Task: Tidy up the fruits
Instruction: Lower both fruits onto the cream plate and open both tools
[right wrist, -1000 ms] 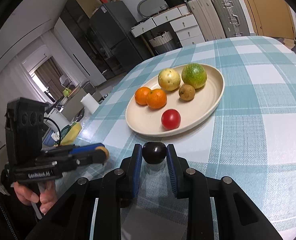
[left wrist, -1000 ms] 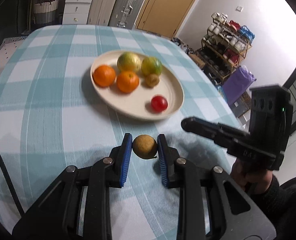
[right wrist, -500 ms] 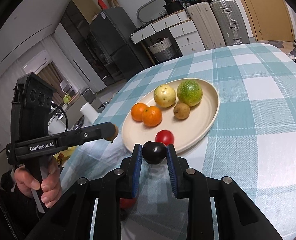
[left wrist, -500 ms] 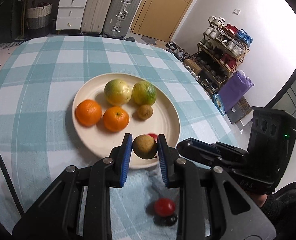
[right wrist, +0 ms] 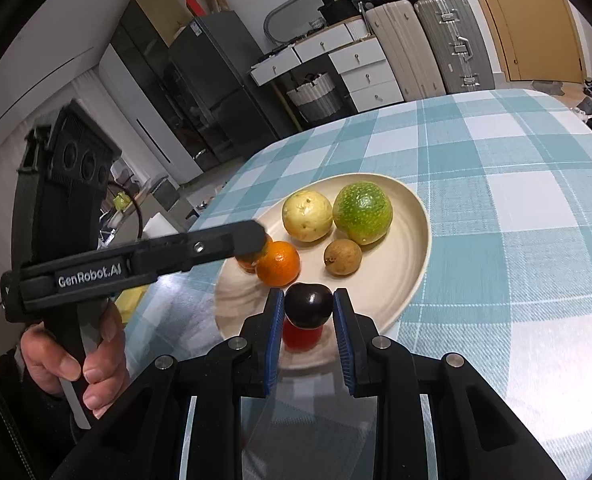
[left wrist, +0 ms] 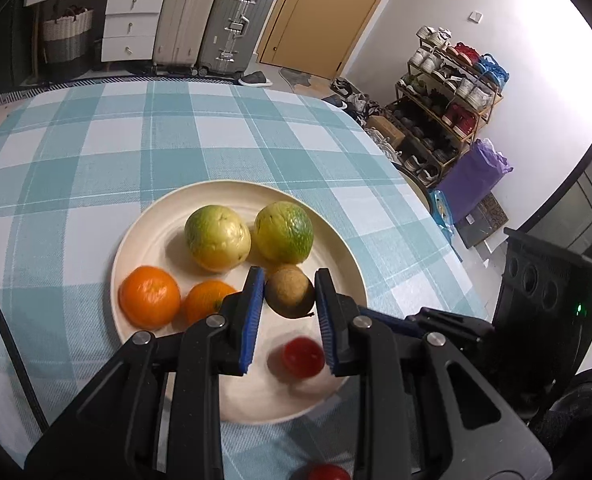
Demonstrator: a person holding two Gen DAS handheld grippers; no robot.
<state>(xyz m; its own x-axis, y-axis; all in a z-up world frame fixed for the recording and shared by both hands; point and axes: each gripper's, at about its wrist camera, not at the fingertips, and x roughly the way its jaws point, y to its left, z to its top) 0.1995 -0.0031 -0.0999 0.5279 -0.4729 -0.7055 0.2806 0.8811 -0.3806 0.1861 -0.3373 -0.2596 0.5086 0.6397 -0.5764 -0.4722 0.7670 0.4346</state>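
Both grippers carry fruit over the plate [left wrist: 136,236]; nothing dropped yet.

Left to right in the left wrist view: two oranges [left wrist: 150,297] at 9 o'clock on the plate, yellow-green fruit [left wrist: 218,237] at 12, greener one [left wrist: 284,232] touching it toward 1. The left gripper [left wrist: 289,292] has its fingers clamped narrow on a brown kiwi-like fruit [left wrist: 290,291], hanging above plate centre. Red tomato [left wrist: 303,358] sits on the plate at 5 o'clock. Another red fruit [left wrist: 327,472] shows at the bottom edge; can't tell what it rests on.

Right wrist view: the right gripper [right wrist: 309,307] has its fingers closed on a dark plum [right wrist: 309,306], over the plate's near rim, right above the tomato. A second brown fruit [right wrist: 342,257] lies on the plate beside the green one.

Progress, judged: six fruits plated, two held and nearly delivered, release left; maybe that bottom-edge red one too.

Room: bare plate at 3 to 4 o'clock and near centre, tight by the oranges. The grippers sit close together, so collision risk. Checked table [left wrist: 76,152] is clear around the plate, its edge well off at 3 o'clock.
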